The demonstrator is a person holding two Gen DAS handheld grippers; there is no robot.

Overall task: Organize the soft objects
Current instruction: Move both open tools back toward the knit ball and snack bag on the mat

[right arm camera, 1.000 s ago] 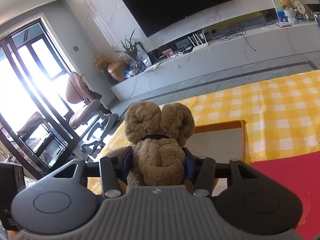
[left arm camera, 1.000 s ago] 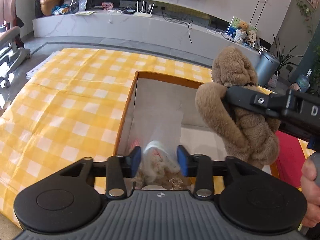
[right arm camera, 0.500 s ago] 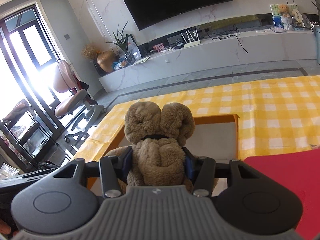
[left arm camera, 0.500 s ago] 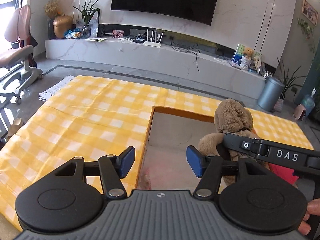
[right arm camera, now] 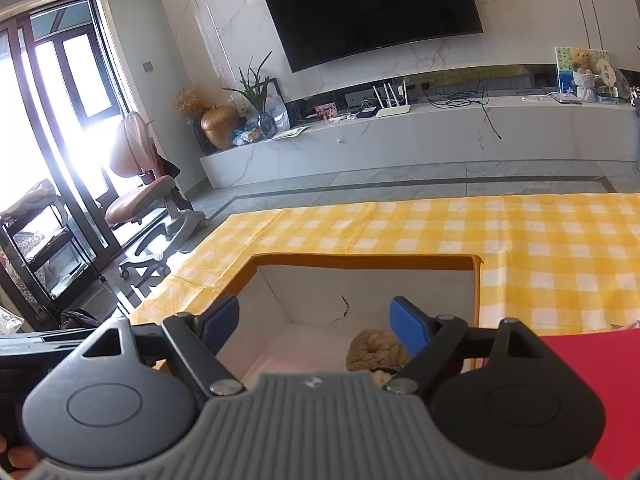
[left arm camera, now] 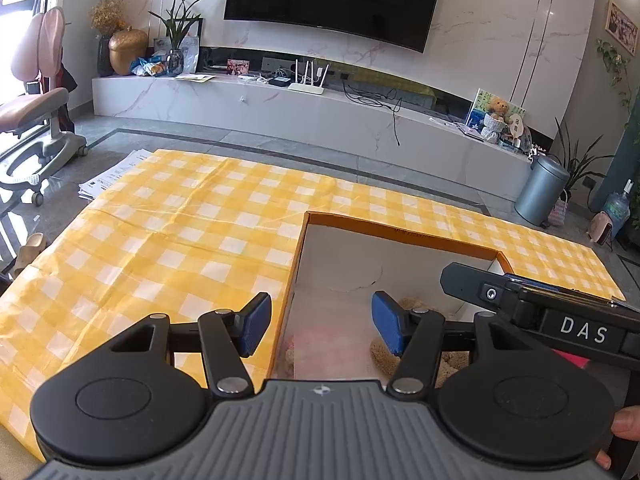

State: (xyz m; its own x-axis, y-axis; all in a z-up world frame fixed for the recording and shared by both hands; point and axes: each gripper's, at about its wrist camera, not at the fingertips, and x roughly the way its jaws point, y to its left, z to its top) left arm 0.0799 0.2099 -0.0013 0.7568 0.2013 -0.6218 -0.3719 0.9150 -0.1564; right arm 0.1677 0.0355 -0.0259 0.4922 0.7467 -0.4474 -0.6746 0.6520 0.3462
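A brown plush bear [right arm camera: 374, 354] lies inside the open orange-rimmed cardboard box [right arm camera: 360, 261], near its right side. In the left wrist view the bear [left arm camera: 412, 306] shows only as tan fur behind the right finger, inside the same box [left arm camera: 400, 232]. My right gripper [right arm camera: 316, 322] is open and empty above the box. My left gripper [left arm camera: 322, 322] is open and empty over the box's left edge. A bagged item [left arm camera: 292, 354] lies low in the box, mostly hidden. The right gripper's body [left arm camera: 540, 312] crosses the left wrist view.
The box stands on a yellow checked cloth [left arm camera: 168, 240]. A red mat [right arm camera: 592, 360] lies to the right of the box. An office chair [right arm camera: 148, 196] and a shelf cart [right arm camera: 36, 248] stand to the left. A TV bench [left arm camera: 320, 108] runs along the far wall.
My right gripper opened and let the bear drop into the box. My left gripper opened, released the bagged item into the box and lifted back.
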